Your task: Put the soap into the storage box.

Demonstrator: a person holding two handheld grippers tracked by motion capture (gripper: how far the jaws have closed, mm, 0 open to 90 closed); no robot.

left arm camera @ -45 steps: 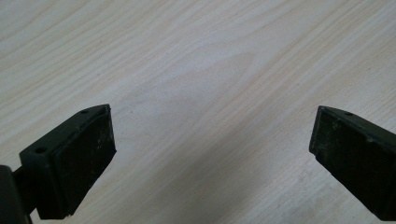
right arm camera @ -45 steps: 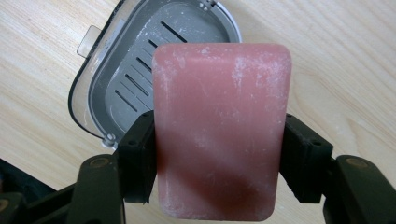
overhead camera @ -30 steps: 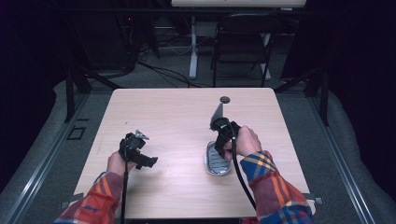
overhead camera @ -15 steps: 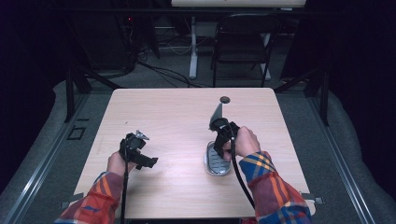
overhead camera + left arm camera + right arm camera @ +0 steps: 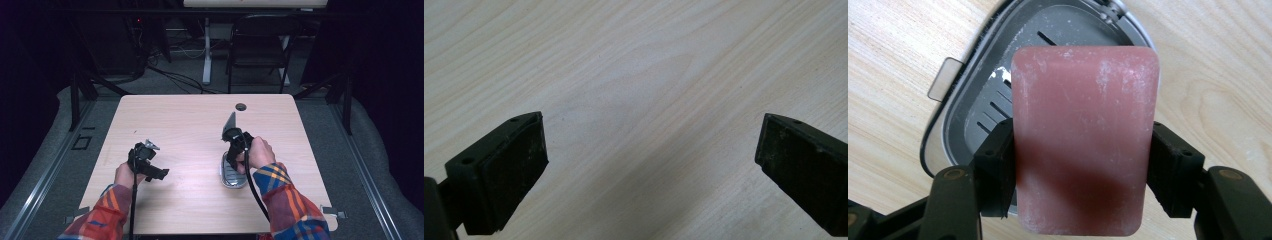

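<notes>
Right gripper [image 5: 1083, 165] clamped a pink soap bar [image 5: 1083, 135] across its short sides, long axis running along the jaws, held directly above the open grey soap dish [image 5: 973, 105]. Left gripper [image 5: 649, 160] hovered over bare table [image 5: 634, 60], jaws wide apart, well away.

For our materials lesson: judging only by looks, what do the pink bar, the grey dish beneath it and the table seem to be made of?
Pink bar: probably soap; matte, waxy, with whitish powdery scuffs. It is held in the right hand-held gripper.
Grey dish: likely moulded plastic; smooth, with drain slots, white residue and a clear tab.
Table: pale wood or wood-look laminate; fine grain lines with a low sheen. Which of the two is unclear.
</notes>
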